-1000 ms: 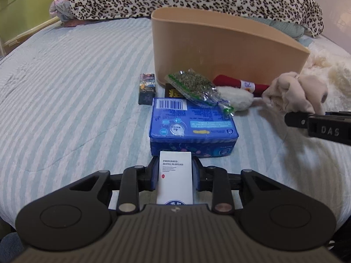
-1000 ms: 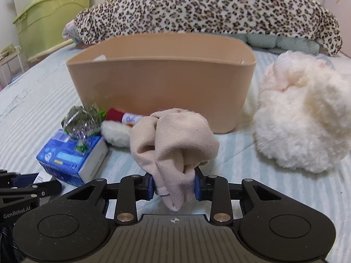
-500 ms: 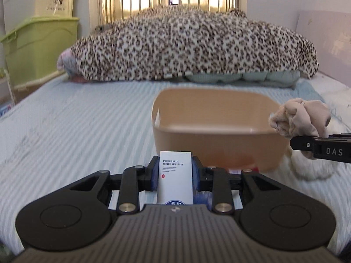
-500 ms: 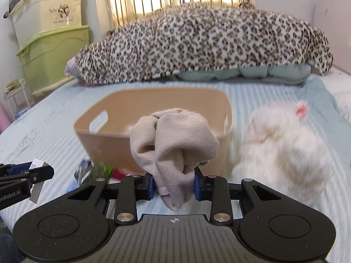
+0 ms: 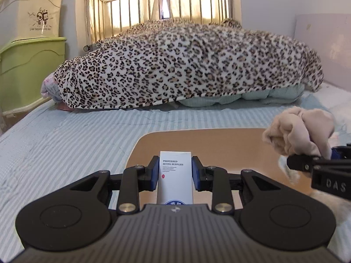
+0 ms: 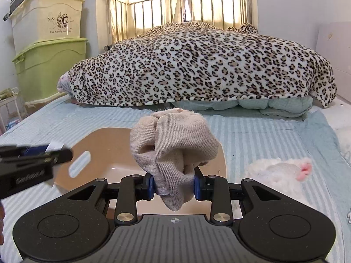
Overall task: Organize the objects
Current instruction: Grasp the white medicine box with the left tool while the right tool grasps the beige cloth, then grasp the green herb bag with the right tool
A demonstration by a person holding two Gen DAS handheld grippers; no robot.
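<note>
Left gripper: clamped on white box, above tan basket. Right gripper: clamped on beige cloth, above basket's 3 o'clock side. White plush toy beside basket, 3 o'clock. Leopard blanket at 12 o'clock

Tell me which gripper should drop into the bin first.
Right, probably. The right gripper holds the sock directly above the bin's open interior. The left gripper, with the box, looks nearer the bin's near rim.
</note>
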